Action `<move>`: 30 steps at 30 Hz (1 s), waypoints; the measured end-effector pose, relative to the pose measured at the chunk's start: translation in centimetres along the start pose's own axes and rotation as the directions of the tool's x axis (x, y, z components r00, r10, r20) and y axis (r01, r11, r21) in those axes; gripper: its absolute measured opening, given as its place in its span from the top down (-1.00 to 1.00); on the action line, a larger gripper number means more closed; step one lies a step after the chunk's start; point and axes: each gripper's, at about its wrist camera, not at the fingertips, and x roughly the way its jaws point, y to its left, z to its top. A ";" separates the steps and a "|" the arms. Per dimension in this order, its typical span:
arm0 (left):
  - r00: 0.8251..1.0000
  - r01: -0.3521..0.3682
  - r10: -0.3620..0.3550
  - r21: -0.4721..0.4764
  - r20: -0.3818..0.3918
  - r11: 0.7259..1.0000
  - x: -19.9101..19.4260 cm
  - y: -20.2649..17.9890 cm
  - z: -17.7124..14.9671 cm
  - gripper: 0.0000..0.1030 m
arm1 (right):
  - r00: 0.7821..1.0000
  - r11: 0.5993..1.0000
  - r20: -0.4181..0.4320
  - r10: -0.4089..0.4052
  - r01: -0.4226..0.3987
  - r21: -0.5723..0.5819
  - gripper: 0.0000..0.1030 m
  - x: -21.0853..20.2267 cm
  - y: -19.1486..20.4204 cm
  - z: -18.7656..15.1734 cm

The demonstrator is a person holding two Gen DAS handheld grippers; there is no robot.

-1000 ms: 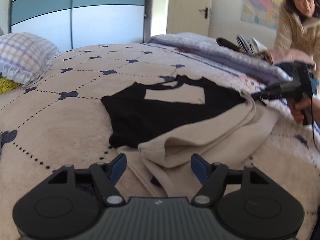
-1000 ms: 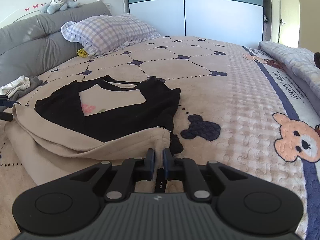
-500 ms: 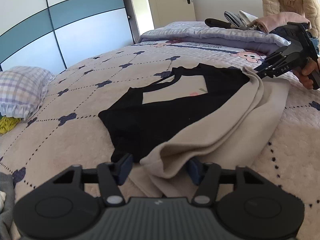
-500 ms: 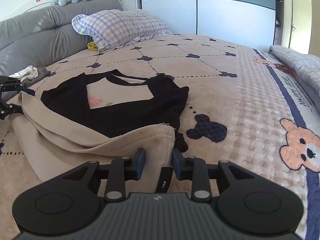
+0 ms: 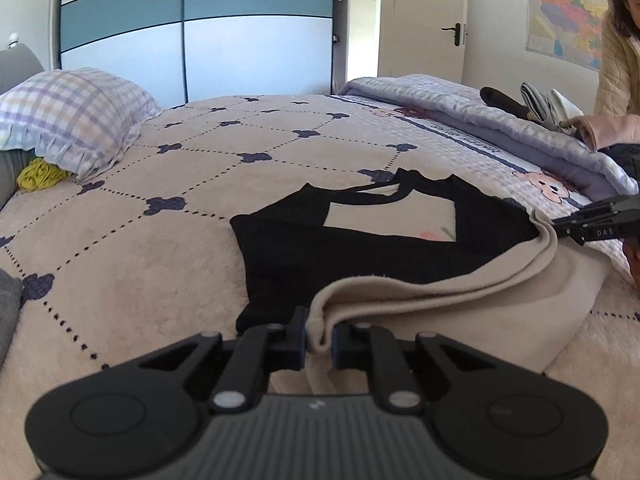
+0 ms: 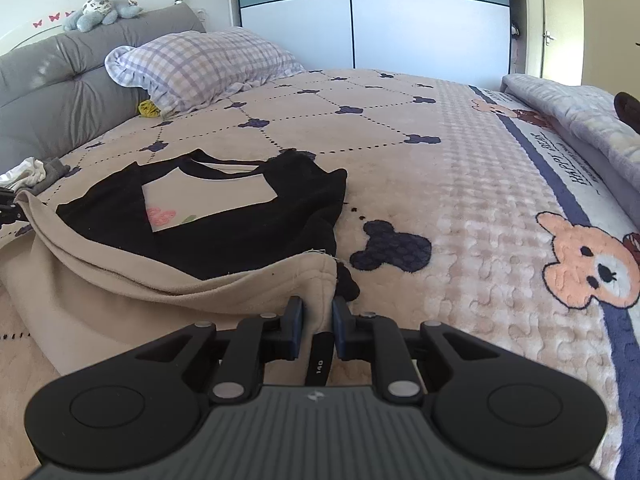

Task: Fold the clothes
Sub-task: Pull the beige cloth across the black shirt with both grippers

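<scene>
- Bed [image 6: 460,184] fills both views: one beige blanket with dotted diamond grid and dark bear-head marks, two cartoon bear faces [image 6: 592,264] along blue stripe at its edge.
- Wardrobe [image 5: 192,28] behind bed, sliding doors, teal band over pale blue panels.
- Headboard [image 6: 60,80], grey, padded; one soft toy [image 6: 102,10] on top.
- Folded lilac quilt [image 5: 480,120] on far side of bed, holds small pile of clothes [image 5: 536,108]: one dark, two striped or pale, one pink. Nothing else acts as a container.
- One checked pillow [image 6: 204,66] near headboard, one yellow cloth [image 6: 149,109] tucked beside it.
- One garment [image 6: 224,216], black top with beige panel and small flower print, lying mid-bed; its beige lower part is folded up over the black in a loose ridge between the two grippers.
- Left gripper [image 5: 320,338]: jaws just been closing, now pinched on one corner of the beige hem, cloth bunched between the pads.
- Right gripper [image 6: 318,320]: jaws just been narrowing, clamped on opposite hem corner; black tag marked 140 hangs between the fingers.
- One person in quilted beige jacket [image 5: 618,76] at right edge of left view.
- One map [image 5: 568,12] on wall, one door [image 5: 424,20] beside it.
- Small pile of white and grey cloth [image 6: 34,170] at left edge of right view.
</scene>
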 end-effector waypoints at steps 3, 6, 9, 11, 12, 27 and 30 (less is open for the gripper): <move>0.999 -0.033 0.033 -0.048 -0.008 0.998 0.4 0.1 0.1 0.78 | 0.999 0.999 -0.020 -0.049 0.049 -0.003 0.66 0.1 0.8 0.3; 0.997 -0.080 0.079 -0.049 -0.020 0.996 0.8 -0.5 0.2 0.78 | 0.994 0.994 -0.031 -0.104 0.103 -0.021 0.66 0.0 1.6 0.7; 0.992 -0.125 0.123 -0.060 -0.034 0.990 1.0 -1.1 0.1 0.78 | 0.986 0.985 -0.026 -0.163 0.162 -0.060 0.70 -0.3 2.5 0.8; 0.989 -0.147 0.144 -0.082 -0.035 0.986 0.9 -1.3 0.3 0.78 | 0.981 0.979 -0.023 -0.192 0.190 -0.069 0.76 -0.5 2.8 1.0; 0.988 -0.155 0.152 -0.093 -0.035 0.984 0.9 -1.4 0.4 0.79 | 0.979 0.977 -0.023 -0.203 0.201 -0.065 0.77 -0.6 2.8 1.1; 0.982 -0.187 0.186 -0.153 -0.024 0.970 1.1 -1.5 0.9 0.80 | 0.987 0.985 -0.001 -0.161 0.160 -0.067 0.89 -0.9 2.3 1.4; 0.982 -0.190 0.189 -0.153 -0.024 0.970 1.1 -1.5 0.8 0.80 | 0.986 0.983 0.000 -0.167 0.166 -0.081 0.71 -0.7 2.3 1.2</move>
